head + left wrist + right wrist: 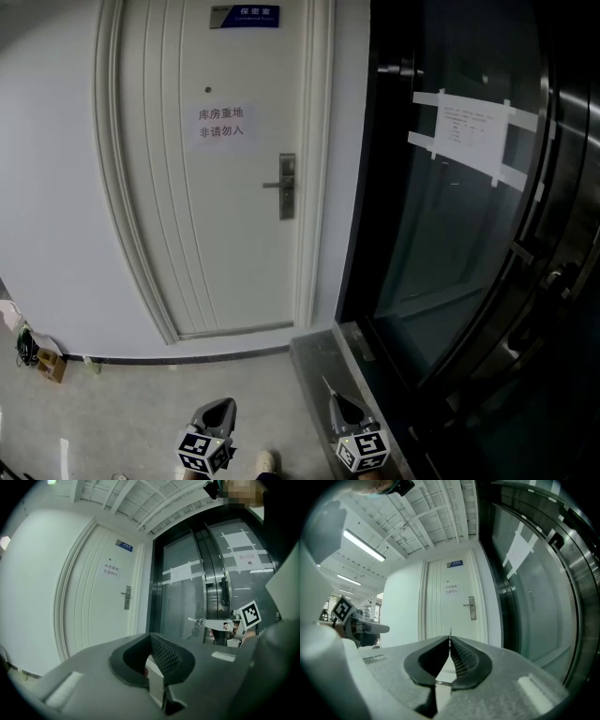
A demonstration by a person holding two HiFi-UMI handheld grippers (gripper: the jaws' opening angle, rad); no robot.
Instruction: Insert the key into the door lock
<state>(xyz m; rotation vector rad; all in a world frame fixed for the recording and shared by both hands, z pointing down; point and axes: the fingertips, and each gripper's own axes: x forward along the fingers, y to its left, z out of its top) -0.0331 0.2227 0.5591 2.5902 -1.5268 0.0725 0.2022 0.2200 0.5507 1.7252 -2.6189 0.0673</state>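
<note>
White is the one door point(216, 169) in the head view, ribbed with mouldings and set in a white wall. It carries two notices: a blue sign point(245, 15) at the top and a paper sheet point(222, 126) with printed characters. One steel lock plate point(287, 186) with one lever handle sits at its right edge. To the right stand dark glass doors point(450, 234) with one taped sheet point(469, 131). The floor point(131, 412) is grey. By the wall at the far left lies one small cardboard box point(52, 365); its contents cannot be made out. Two claws show at the bottom edge, each with a marker cube: the left claw point(217, 406) and the right claw point(337, 400). A thin key point(328, 384) juts from the right claw's tip, well apart from the lock.

In the left claw's view, the left claw point(150, 635) has its jaws together at the tip with nothing between them. The door and its lock plate point(126, 597) are ahead to the left. The right claw point(209, 621) shows at the right, level, with the key point(195, 619) sticking out.

In the right claw's view, the right claw point(450, 640) is pinched narrow on the key point(450, 633), whose blade stands up at the tips. The lock plate point(472, 608) lies ahead, far off. The left claw point(370, 628) shows at the left.
</note>
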